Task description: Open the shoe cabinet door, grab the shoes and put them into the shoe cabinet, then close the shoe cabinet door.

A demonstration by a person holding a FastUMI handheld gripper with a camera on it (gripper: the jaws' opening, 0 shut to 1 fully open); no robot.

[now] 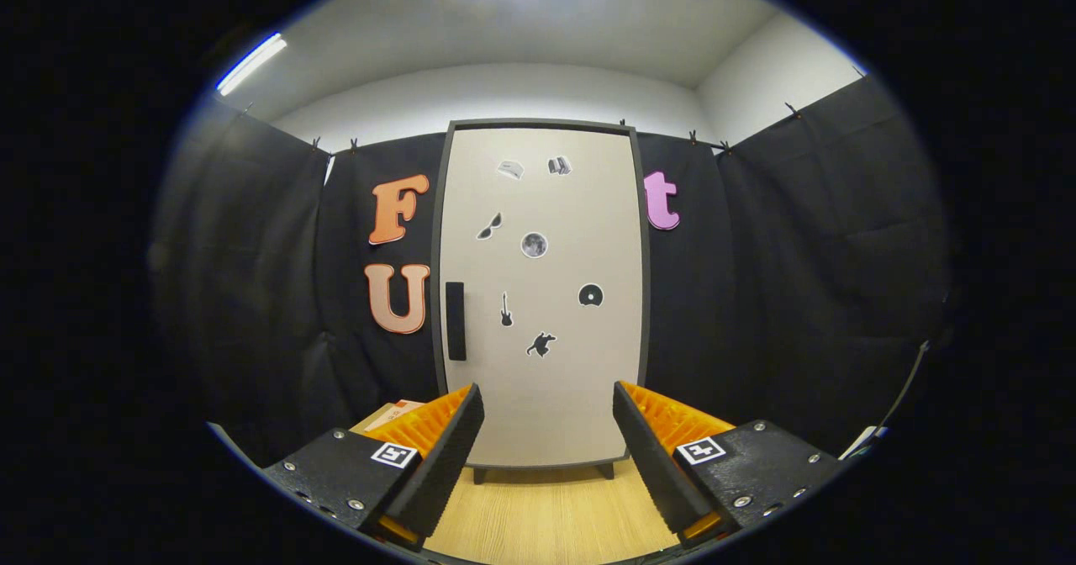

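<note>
The shoe cabinet (542,296) stands straight ahead against the black cloth wall (756,296), its pale door (555,397) shut flush in the dark frame, with a dark upright handle (455,320) near the door's left edge and a scatter of small stickers (534,245) across the face. The gripper (548,426) points square at the door from some way back, its fingers spread wide with nothing between them, and the wooden floor (546,514) runs bare from the fingers to the cabinet's short feet. No shoes are to be seen; a corner of a cardboard box (395,414) peeks out behind the left finger. A shut door with empty fingers fits two stages: the door waiting to be opened, or the door closed again with the shoes inside, and nothing here settles which. If the handle is to be worked, I judge it wants the fingers brought level with its middle and closed on it from both sides, with the pull kept along the door's arc so the grip does not slip off. The hinges seem to be on the right, so the door would swing towards the cloth there. Room is generous in front, tighter at the left where the box and the cloth fold sit close.
</note>
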